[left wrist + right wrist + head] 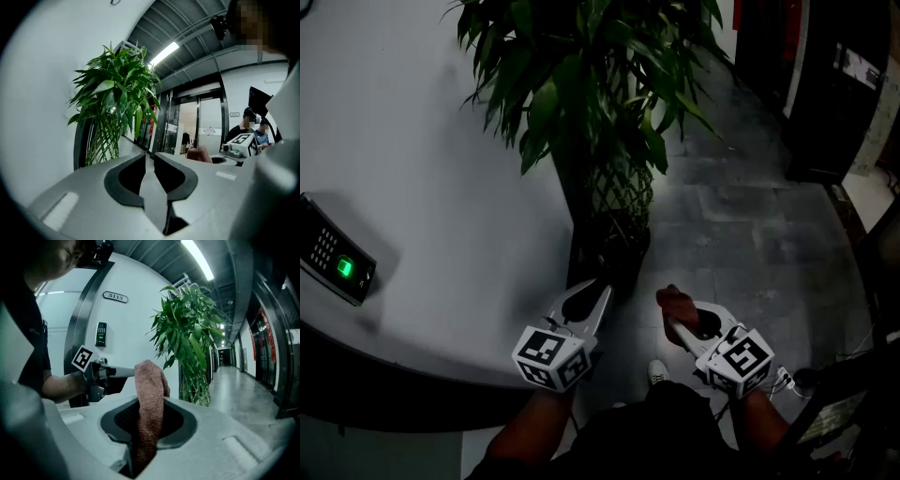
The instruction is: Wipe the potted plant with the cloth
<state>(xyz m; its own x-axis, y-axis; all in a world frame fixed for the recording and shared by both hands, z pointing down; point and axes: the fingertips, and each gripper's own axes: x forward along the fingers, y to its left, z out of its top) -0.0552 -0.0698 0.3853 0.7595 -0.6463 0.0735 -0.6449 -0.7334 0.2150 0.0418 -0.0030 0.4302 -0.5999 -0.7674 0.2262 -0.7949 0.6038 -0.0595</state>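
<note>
Beside the white wall (441, 141), the leafy green potted plant (591, 94) stands ahead of the right claw (682, 319), which pinches a reddish-brown knitted cloth (677, 302); the left claw (592, 292) gapes slightly, empty.

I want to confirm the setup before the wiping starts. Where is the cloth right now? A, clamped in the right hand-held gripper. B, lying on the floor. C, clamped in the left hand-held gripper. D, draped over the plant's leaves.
A: the reddish cloth stands up between the closed jaws of the right hand-held gripper, while the left hand-held gripper has nothing between its jaws.
</note>
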